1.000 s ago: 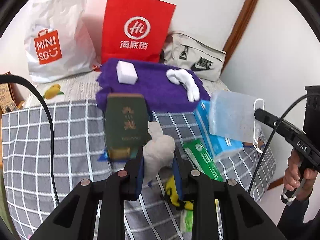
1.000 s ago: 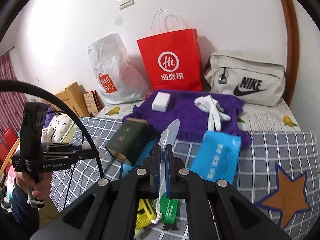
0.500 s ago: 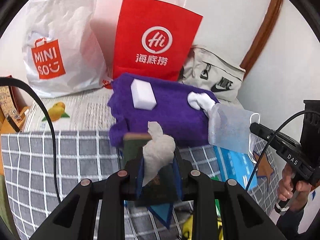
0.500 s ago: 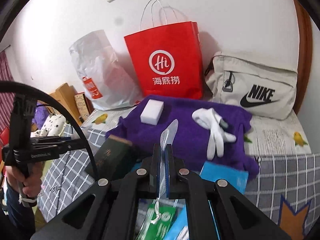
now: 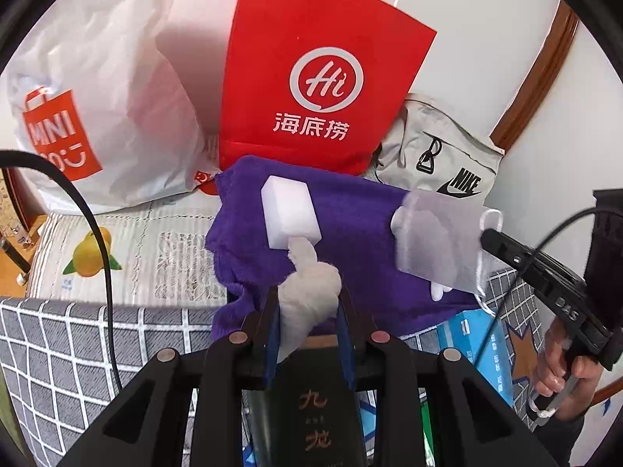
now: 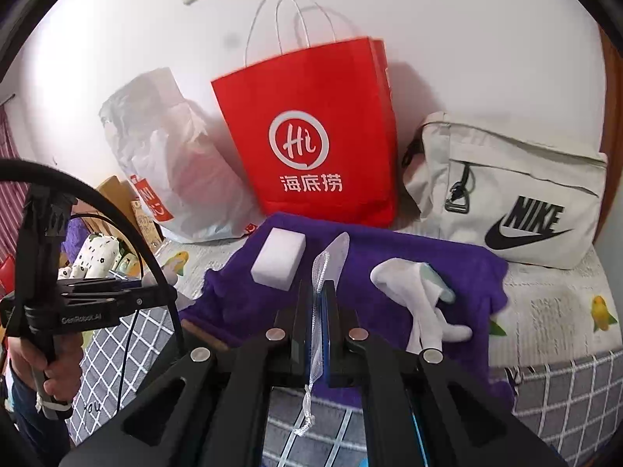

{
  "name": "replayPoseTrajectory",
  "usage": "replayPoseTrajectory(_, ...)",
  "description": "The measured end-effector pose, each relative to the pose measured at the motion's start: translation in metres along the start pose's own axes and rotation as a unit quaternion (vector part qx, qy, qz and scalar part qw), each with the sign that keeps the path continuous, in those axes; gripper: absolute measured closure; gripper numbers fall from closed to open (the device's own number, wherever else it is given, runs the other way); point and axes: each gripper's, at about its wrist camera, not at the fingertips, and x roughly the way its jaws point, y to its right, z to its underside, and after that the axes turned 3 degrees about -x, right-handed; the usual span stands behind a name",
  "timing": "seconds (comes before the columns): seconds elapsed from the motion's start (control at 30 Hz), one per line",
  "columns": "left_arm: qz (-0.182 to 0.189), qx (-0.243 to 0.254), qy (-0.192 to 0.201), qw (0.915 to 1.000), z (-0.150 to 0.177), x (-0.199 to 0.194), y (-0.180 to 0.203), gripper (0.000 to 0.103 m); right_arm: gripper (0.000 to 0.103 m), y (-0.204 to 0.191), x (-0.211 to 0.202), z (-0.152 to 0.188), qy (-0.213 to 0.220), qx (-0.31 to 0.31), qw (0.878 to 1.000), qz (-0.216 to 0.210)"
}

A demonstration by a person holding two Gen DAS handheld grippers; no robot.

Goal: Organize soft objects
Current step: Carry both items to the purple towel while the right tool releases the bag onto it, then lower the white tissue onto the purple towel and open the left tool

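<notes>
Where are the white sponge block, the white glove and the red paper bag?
white sponge block [image 6: 278, 260], right wrist view, middle of its top face.
white glove [image 6: 412, 288], right wrist view, on its palm.
red paper bag [image 5: 319, 78], left wrist view, on the printed front.

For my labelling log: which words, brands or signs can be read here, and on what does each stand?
"Hi" and "海底捞": red paper bag.
"MINI", partly cut off: white plastic shopping bag, on its orange logo.
"NIKE": beige fabric pouch.
"九" and "龙": dark green box.
"DAS": right hand-held gripper.
"GenRobot.AI": left hand-held gripper.
Print on blue packet: too blurred to read.
</notes>
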Motion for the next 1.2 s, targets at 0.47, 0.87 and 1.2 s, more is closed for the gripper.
replayPoseTrajectory(0.47, -0.010, -0.002, -0.048, 0.9988, -0.018, 0.052, 0.001, 0.078, 0.099, 0.048, 0.059, 0.016, -0.077, 0.017, 0.996, 0.043)
replayPoseTrajectory(0.87, -0.038, 0.011, -0.094, 0.9948, -0.023, 0.090, 0.010, 0.078, 0.098, 0.086, 0.067, 0.025, -0.115, 0.046, 0.990, 0.061)
replayPoseTrajectory(1.2, -0.053, 0.008, -0.115, 0.9919, -0.020, 0.106, 0.010, 0.078, 0.064, 0.087, 0.036, 0.019, -0.082, 0.037, 0.994, 0.062)
